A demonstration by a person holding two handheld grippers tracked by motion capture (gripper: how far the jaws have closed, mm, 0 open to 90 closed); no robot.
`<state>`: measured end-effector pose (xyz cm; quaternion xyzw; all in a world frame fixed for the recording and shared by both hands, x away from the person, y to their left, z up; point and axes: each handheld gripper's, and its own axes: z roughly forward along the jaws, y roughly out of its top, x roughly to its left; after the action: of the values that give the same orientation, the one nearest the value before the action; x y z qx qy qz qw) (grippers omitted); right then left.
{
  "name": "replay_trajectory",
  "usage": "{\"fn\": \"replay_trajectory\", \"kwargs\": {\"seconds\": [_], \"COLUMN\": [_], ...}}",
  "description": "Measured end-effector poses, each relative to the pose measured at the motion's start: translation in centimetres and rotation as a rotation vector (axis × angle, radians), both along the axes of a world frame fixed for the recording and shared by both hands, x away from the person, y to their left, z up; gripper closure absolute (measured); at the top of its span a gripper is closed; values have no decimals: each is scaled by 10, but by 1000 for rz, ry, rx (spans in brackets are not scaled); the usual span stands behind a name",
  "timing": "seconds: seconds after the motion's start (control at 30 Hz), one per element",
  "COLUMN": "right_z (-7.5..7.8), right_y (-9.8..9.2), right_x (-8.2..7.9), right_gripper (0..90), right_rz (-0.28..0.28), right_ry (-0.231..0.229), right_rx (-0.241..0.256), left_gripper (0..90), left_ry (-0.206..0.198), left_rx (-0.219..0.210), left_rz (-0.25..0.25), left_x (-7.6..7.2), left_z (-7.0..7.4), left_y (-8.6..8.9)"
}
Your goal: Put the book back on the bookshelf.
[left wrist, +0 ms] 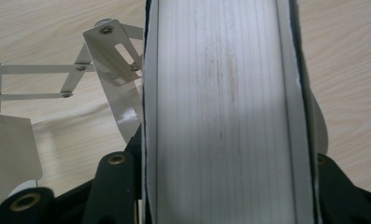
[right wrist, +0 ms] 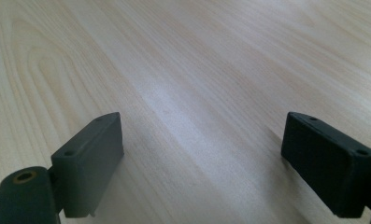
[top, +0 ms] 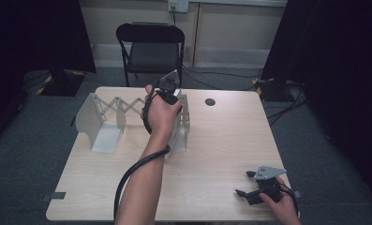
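Clamped between the left gripper jaws, a thick book is entering the expandable metal rack; next, releasing it upright, while the right gripper rests wide open and empty on the surface.

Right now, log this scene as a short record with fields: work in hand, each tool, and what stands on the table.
work in hand: a book held fore-edge up beside an expandable metal book rack
left tool: shut on the book, at the rack's right end
right tool: open, holding nothing, low over the table's near right corner
table: light wood, with a round dark hole near the far edge
behind the table: a black folding chair
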<state>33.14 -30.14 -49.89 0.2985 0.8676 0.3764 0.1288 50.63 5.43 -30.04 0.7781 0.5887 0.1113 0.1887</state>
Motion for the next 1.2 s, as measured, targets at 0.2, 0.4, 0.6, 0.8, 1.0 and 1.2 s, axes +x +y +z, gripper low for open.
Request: {"fn": "replay_trajectory", "kwargs": {"seconds": [0.2,0.4,0.6,0.8,1.0,1.2], "right_z": [0,0,0,0,0,0], "right_y": [0,0,0,0,0,0], "right_x": [0,0,0,0,0,0], "right_gripper": [124,124,124,124,124,124], "right_rz": [0,0,0,-1,-1,-1], "right_ry": [0,0,0,0,0,0], "right_rx": [0,0,0,0,0,1], "left_gripper": [518,518,518,518,518,518], "left_ry": [-4,-7,-10,-10,-11,-7], "left_rx": [-12,-14,-11,-11,-8,-1], "left_rz": [22,44,52,54,47,53], "left_x": [3,4,6,7,8,9], "left_z": [-1,-2,-3,-5,-6,-9], "left_y": [1,1,-2,-5,-9,-11]}}
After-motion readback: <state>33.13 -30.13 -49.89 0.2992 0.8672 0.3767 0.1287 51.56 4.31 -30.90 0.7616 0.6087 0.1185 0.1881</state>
